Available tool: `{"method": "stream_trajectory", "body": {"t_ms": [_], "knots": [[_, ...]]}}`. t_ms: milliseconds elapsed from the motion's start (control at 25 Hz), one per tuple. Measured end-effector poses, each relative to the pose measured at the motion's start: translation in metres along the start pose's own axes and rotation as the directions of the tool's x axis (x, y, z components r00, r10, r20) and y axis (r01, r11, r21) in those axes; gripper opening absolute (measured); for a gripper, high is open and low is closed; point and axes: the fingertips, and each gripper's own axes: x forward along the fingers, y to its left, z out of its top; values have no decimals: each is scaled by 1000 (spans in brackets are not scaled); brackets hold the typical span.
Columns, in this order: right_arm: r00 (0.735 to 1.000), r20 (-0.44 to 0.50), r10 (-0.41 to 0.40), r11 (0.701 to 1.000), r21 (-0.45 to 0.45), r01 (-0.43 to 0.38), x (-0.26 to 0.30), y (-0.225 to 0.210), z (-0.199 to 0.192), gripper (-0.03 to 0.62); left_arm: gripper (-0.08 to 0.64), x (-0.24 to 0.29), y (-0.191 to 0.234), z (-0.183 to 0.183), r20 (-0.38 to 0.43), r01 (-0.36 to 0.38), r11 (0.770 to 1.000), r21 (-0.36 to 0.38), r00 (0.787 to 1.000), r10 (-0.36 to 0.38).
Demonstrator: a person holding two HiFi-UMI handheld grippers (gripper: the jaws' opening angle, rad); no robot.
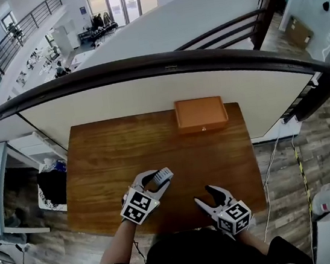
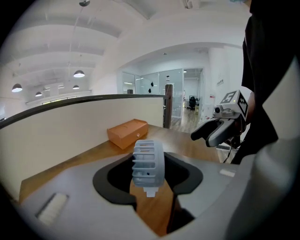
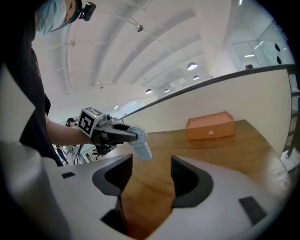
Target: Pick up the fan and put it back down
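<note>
A small grey fan (image 1: 163,174) with a slatted round grille is lifted off the wooden table (image 1: 108,161), near its front edge. My left gripper (image 1: 158,179) is shut on the fan. In the left gripper view the fan (image 2: 148,163) stands upright between the dark pads of the left gripper (image 2: 149,172). My right gripper (image 1: 205,194) hovers open and empty to the fan's right over the table's front edge. From the right gripper view the right gripper (image 3: 151,169) has nothing between its jaws, and the left gripper (image 3: 127,135) holds the fan (image 3: 139,140) above the tabletop.
An orange box (image 1: 201,114) lies at the table's far edge against a low white wall with a dark curved rail (image 1: 167,64). A cable (image 1: 270,168) hangs off to the table's right. A black bin (image 1: 52,185) stands on the floor at the left.
</note>
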Motion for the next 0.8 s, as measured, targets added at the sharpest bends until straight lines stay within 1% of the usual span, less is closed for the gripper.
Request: {"method": "stream_trajectory", "body": {"t_ms": [160, 360, 600, 800], "knots": [[1000, 18, -24, 1000, 13, 23, 29, 19, 13, 227, 184, -17, 39, 7, -15, 25, 997, 72, 1000, -24], [1000, 18, -18, 1000, 2, 18, 65, 40, 19, 227, 184, -36, 89, 20, -3, 42, 990, 131, 999, -42], [999, 19, -29, 1000, -2, 29, 92, 54, 22, 227, 185, -46, 139, 32, 3, 57, 981, 187, 998, -58], [999, 16, -43, 999, 0, 43, 112, 61, 24, 227, 185, -49, 184, 42, 1, 48, 972, 231, 999, -50]]}}
